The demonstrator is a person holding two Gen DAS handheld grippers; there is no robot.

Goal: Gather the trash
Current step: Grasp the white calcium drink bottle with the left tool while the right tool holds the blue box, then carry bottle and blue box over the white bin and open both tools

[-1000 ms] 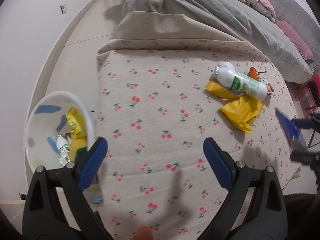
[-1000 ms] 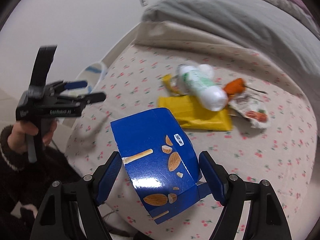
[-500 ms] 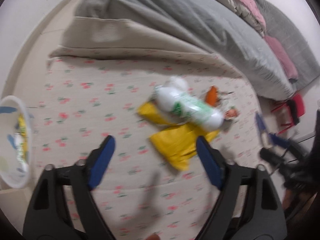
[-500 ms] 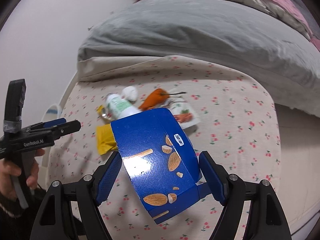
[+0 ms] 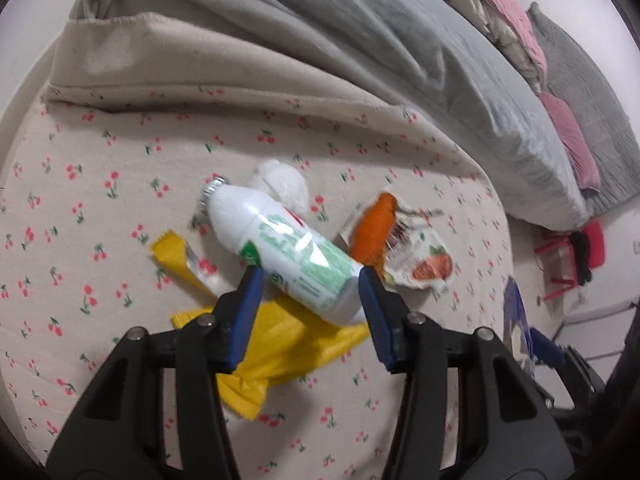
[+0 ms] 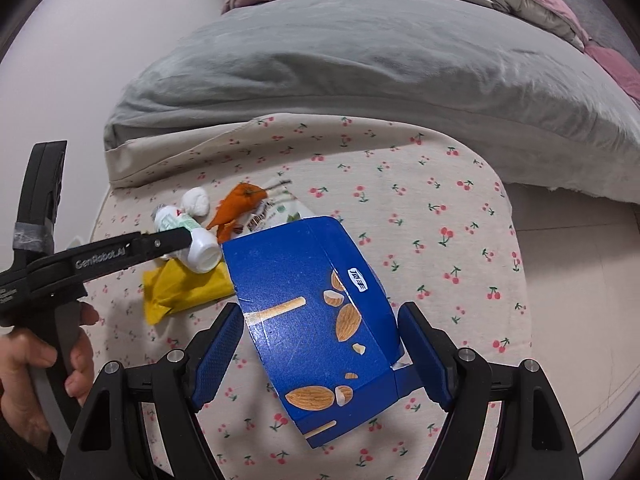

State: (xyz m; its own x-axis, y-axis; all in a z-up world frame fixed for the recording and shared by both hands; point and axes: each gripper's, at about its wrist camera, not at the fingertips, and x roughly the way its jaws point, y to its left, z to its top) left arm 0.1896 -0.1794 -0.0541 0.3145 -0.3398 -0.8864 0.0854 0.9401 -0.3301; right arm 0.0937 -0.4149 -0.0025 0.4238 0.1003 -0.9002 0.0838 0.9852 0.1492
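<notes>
Looking down along the left gripper (image 5: 310, 288), the left wrist view shows its blue jaws closing on either side of the base end of a white bottle (image 5: 280, 248) with a green label. Whether the pads press the bottle yet cannot be told. The bottle lies tilted on the cherry-print sheet (image 5: 100, 208), its capped neck pointing away from the gripper. It rests partly on a yellow wrapper (image 5: 288, 344). A second yellow wrapper (image 5: 176, 256) lies just beside the bottle on the left. A white crumpled tissue (image 5: 284, 180) touches the bottle near its neck. An orange carrot-shaped item (image 5: 374, 232) lies just right of the bottle, on a printed snack packet (image 5: 424, 264). A grey duvet (image 5: 360, 40) covers the far part of the bed.

In the right wrist view, the right gripper (image 6: 320, 344) is clamped on a blue almond-print box (image 6: 320, 312), held above the sheet. At left, a hand (image 6: 44, 368) holds the left gripper's handle.
</notes>
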